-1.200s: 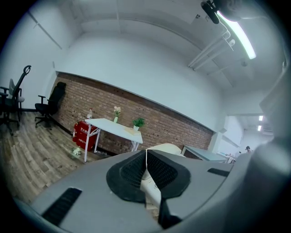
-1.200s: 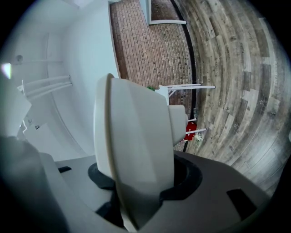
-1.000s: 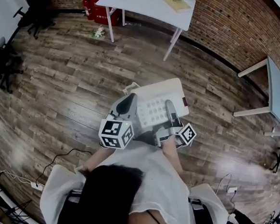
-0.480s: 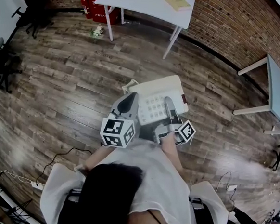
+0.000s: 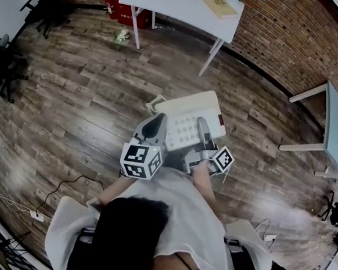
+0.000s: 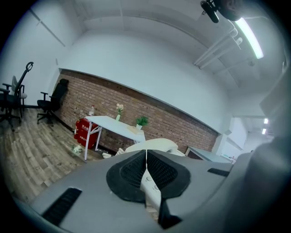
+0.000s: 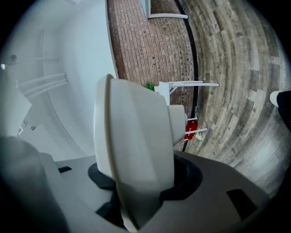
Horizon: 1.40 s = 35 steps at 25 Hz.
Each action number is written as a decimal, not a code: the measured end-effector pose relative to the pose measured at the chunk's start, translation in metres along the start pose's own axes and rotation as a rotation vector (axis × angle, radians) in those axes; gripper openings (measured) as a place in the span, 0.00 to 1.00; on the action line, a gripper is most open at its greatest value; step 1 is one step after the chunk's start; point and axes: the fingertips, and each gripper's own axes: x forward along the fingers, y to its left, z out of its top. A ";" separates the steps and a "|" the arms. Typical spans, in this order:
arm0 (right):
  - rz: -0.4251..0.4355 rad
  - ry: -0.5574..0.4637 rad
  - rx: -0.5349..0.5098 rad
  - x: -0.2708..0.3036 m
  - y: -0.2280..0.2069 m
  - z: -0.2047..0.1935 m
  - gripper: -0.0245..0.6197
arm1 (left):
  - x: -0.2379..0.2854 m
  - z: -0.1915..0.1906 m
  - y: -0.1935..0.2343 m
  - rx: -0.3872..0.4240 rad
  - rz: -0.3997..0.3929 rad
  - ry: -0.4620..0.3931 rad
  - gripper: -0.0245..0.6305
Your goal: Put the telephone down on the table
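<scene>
The telephone (image 5: 184, 126) (a pale desk set, keypad facing up) hangs in the air between the two claws, above the wooden floor (image 5: 73, 95) and not resting on anything. The left claw (image 5: 154, 127) is almost closed, its pads pinching a thin edge of the telephone. The right claw (image 5: 204, 134) stands roughly half open, clamped across a thicker part of the body. The step in hand looks like the carry, with the set-down not yet begun. The white table (image 5: 185, 7), with a book (image 5: 221, 6) on it, stands well ahead of both claws, far beyond their tips. The next move probably calls for taking both claws forward together until the tabletop lies under them. The telephone should stay level as it is lowered until its base rests there, and only then should the claws let go.
</scene>
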 end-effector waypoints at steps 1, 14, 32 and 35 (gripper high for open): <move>-0.004 0.008 -0.004 0.007 0.000 0.007 0.41 | 0.009 0.003 0.000 0.000 0.004 0.002 0.08; -0.035 0.048 0.013 0.067 -0.010 0.074 0.41 | 0.093 0.027 0.003 0.004 0.056 0.001 0.08; -0.039 0.081 0.070 0.102 -0.010 0.170 0.41 | 0.177 0.034 -0.034 -0.010 0.106 -0.001 0.08; -0.038 0.086 0.073 0.103 -0.011 0.181 0.41 | 0.185 0.033 -0.044 -0.006 0.107 -0.002 0.08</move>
